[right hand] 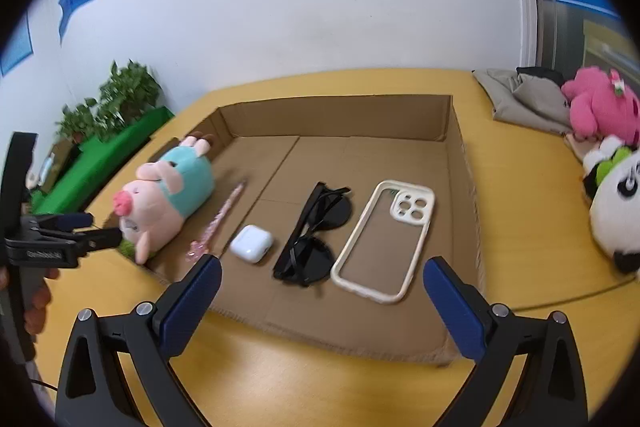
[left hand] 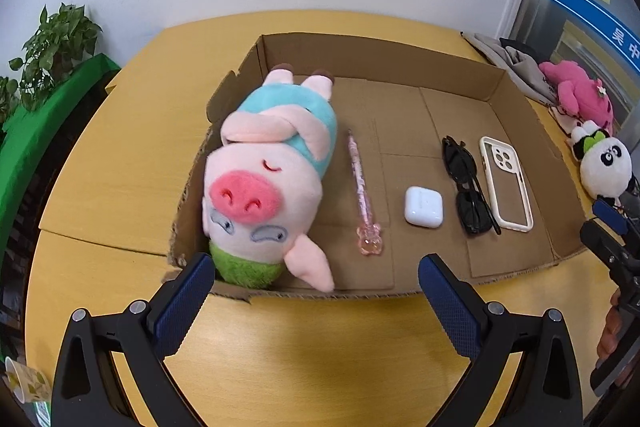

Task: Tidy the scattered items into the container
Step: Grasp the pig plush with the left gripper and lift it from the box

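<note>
A shallow cardboard box (left hand: 360,55) (right hand: 336,111) lies on the yellow table. Inside it, from left to right, lie a pink pig plush (left hand: 260,179) (right hand: 164,199), a pink pen (left hand: 362,187) (right hand: 224,219), a white earbud case (left hand: 423,206) (right hand: 251,243), black sunglasses (left hand: 468,187) (right hand: 316,231) and a cream phone case (left hand: 506,183) (right hand: 384,239). My left gripper (left hand: 316,291) hangs open over the box's near edge by the pig. My right gripper (right hand: 322,291) stands open near the sunglasses and phone case. Nothing is between either pair of fingers.
Right of the box on the table lie a panda plush (left hand: 604,163) (right hand: 616,203), a pink plush (left hand: 580,91) (right hand: 600,103) and a grey cloth (left hand: 516,63) (right hand: 520,95). A green stand with a potted plant (left hand: 52,47) (right hand: 120,99) borders the left. A paper cup (left hand: 24,383) sits at the near left.
</note>
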